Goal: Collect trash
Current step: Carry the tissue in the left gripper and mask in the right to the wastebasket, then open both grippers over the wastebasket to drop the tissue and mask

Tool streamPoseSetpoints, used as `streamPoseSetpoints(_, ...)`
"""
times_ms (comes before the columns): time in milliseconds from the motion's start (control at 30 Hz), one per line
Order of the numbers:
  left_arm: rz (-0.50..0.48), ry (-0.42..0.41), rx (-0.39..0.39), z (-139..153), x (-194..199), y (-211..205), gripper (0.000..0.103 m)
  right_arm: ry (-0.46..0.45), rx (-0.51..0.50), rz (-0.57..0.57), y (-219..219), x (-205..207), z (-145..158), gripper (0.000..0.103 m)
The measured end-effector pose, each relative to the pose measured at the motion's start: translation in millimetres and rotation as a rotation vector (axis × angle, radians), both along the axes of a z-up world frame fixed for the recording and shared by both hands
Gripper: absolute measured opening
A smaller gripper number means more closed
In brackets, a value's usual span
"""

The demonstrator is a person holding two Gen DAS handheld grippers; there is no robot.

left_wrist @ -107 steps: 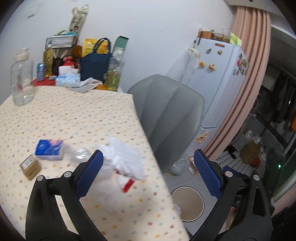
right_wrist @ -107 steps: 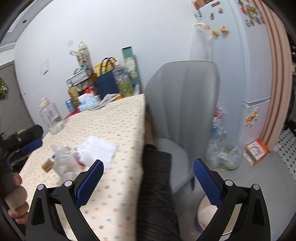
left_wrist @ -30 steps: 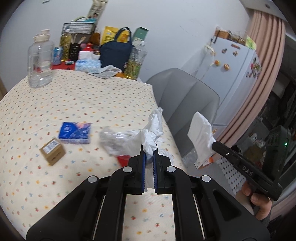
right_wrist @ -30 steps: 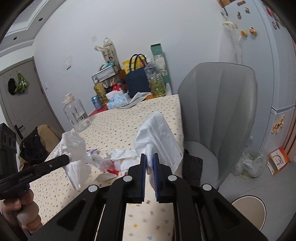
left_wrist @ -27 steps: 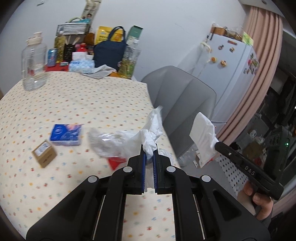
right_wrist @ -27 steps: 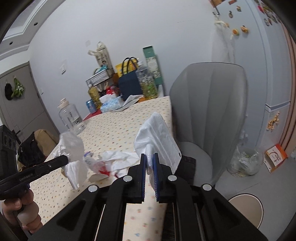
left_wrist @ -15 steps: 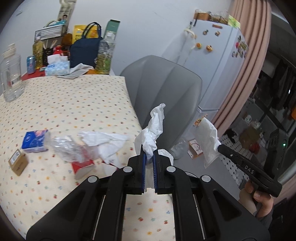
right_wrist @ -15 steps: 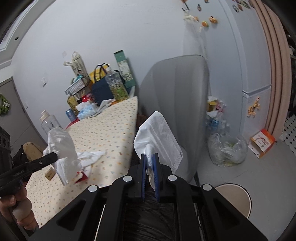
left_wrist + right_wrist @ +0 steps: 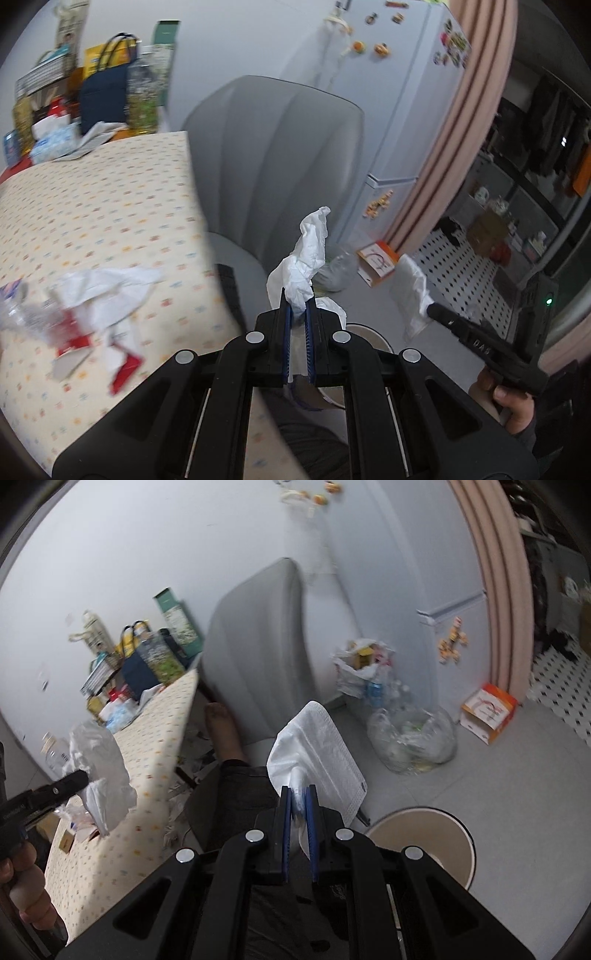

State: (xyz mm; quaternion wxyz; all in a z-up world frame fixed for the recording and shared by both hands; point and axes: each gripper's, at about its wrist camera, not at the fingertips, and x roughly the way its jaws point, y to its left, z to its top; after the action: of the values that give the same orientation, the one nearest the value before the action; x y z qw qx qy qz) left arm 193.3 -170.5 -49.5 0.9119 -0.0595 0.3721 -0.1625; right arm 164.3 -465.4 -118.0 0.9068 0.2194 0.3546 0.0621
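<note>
My left gripper is shut on a crumpled white tissue, held in the air past the table's right edge. My right gripper is shut on a flat white paper towel above the floor. A round trash bin with a beige lid stands on the floor just right of it; its rim shows behind the left gripper. More trash, white tissues and red wrappers, lies on the dotted tablecloth. The right gripper shows in the left wrist view, the left in the right wrist view.
A grey chair stands by the table. A white fridge, a clear bag of recyclables and an orange box sit beyond. Bottles and bags crowd the table's far end. My leg is below.
Both grippers shut on their paper about a second ago, lifted it off the table and swung right and down toward the floor bin. The remaining trash stays on the table.
</note>
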Motion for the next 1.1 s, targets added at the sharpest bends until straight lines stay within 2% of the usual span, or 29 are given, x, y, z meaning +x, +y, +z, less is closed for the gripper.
streamPoseSetpoints(200,-0.079,0.046,0.031,-17.0,17.5,-49.8,0.007,0.047,0.037,-0.055,-32.0,-0.2,-30.7,0.009)
streamPoseSetpoints(467,-0.135,0.115,0.084,-44.7,35.7,-94.0,0.007,0.14,0.099,-0.096,-56.7,6.4,-86.9,0.012)
streamPoseSetpoints(500,-0.141,0.121,0.089,-47.3,37.0,-98.5,0.007,0.161,0.109,-0.108,-60.5,7.0,-95.1,0.018)
streamPoseSetpoints(533,-0.149,0.129,0.096,-50.9,38.9,-104.8,0.007,0.188,0.127,-0.121,-65.4,7.3,-104.3,0.037)
streamPoseSetpoints(600,-0.159,0.14,0.105,-55.8,41.4,-112.0,0.007,0.203,0.15,-0.155,-75.4,4.2,-114.6,0.062)
streamPoseSetpoints(700,-0.177,0.165,0.117,-66.2,46.1,-123.9,0.007,0.206,0.145,-0.181,-87.2,-0.9,-120.7,0.063)
streamPoseSetpoints(900,-0.239,0.201,0.126,-84.7,51.6,-157.5,0.007,0.216,0.132,-0.264,-118.2,-17.5,-125.6,0.075)
streamPoseSetpoints(1067,-0.292,0.212,0.128,-91.8,52.2,-186.5,0.007,0.234,0.13,-0.319,-142.0,-32.1,-129.7,0.076)
streamPoseSetpoints(1100,-0.297,0.213,0.124,-92.6,52.7,-190.1,0.012,0.235,0.129,-0.328,-145.6,-34.1,-129.9,0.076)
